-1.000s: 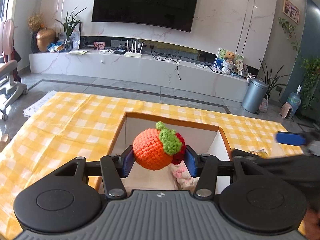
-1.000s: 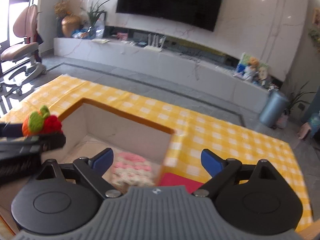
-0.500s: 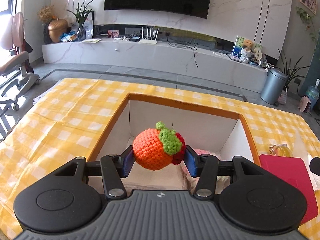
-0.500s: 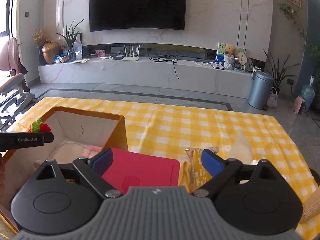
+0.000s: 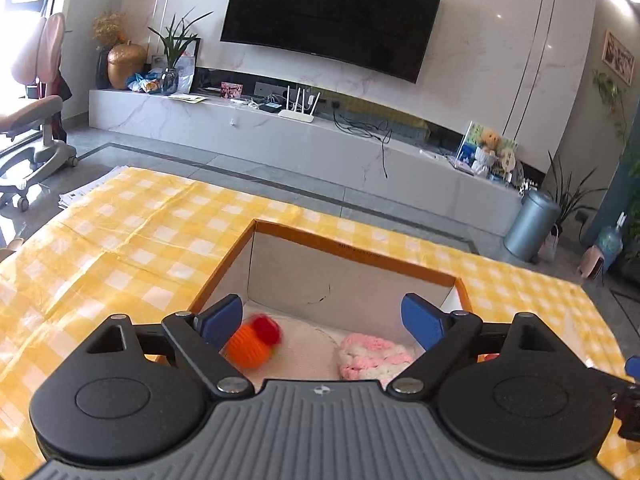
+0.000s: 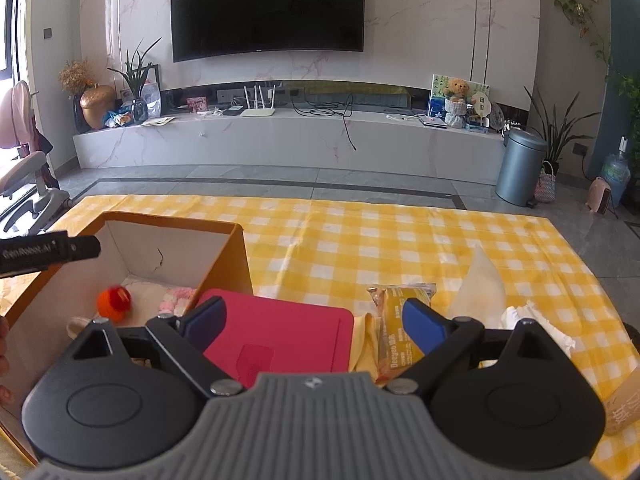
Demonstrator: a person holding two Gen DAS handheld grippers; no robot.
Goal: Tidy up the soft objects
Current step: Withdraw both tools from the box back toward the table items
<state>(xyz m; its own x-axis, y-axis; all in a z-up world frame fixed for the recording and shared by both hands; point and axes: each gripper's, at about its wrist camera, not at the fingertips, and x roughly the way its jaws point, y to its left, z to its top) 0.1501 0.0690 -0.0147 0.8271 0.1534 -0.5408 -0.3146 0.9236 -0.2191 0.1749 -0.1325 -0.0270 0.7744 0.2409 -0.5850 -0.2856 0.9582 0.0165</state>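
My left gripper (image 5: 322, 318) is open and empty above the open cardboard box (image 5: 356, 254). The orange crocheted fruit (image 5: 251, 342) with a red part lies blurred inside the box at the left; it also shows in the right wrist view (image 6: 114, 303). A pink and white knitted piece (image 5: 374, 356) lies in the box at the right. My right gripper (image 6: 314, 320) is open and empty over a red flat pad (image 6: 280, 336) to the right of the box (image 6: 236, 256). The left gripper's finger (image 6: 52, 250) reaches over the box.
A yellow snack packet (image 6: 394, 320) and white crumpled wrapping (image 6: 486, 288) lie right of the red pad on the yellow checked cloth (image 6: 400, 236). A cardboard item (image 6: 624, 404) sits at the far right edge. A TV wall and grey bin (image 6: 520, 168) stand beyond.
My left gripper has opened and the orange crocheted fruit has dropped into the box. My right gripper has stayed open over the red pad.
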